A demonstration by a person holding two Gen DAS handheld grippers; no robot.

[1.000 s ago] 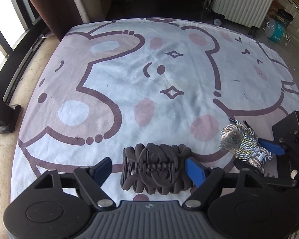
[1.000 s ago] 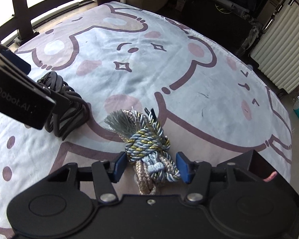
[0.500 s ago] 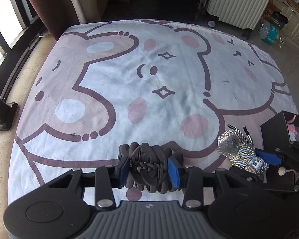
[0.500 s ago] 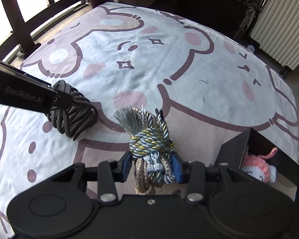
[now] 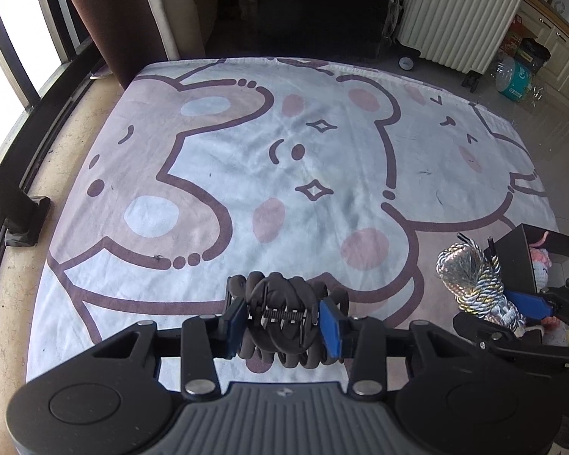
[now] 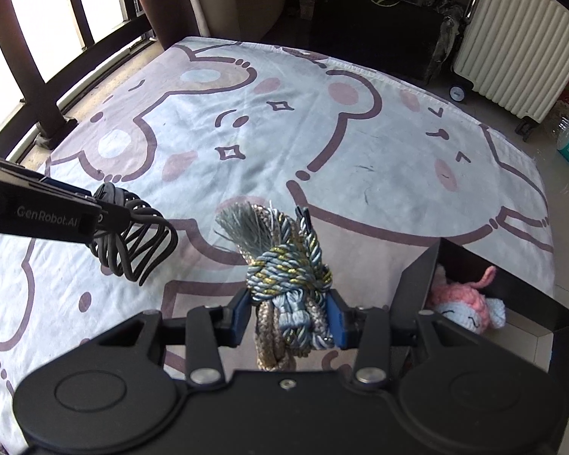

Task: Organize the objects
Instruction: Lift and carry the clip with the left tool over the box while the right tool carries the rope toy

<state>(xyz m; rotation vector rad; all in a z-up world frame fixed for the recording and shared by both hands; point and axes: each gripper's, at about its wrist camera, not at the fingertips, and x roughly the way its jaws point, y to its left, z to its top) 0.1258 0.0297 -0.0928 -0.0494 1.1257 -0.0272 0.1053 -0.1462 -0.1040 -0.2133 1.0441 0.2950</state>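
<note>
Black hair claw (image 5: 284,322) pinched between left fingers (image 5: 234,321), knotted rope bundle (image 6: 290,280) pinched between right fingers (image 6: 335,320)

Matt black plastic hair claw (image 5: 282,320); twisted cord bundle (image 6: 290,269) (metallic gold threads glinting); soft printed cloth blanket (image 5: 246,159), faintly creased; fuzzy knitted pink toy (image 6: 470,309).

A blanket (image 5: 216,174) printed with cartoon bears in brown outline, pink cheeks and pale blue patches lies spread flat on the tan floor (image 5: 7,295). At its right near edge sits an open black box (image 6: 474,269) with a pink and white knitted toy (image 6: 470,307) inside. A white ribbed suitcase (image 6: 519,38) stands on the floor beyond the blanket.
</note>
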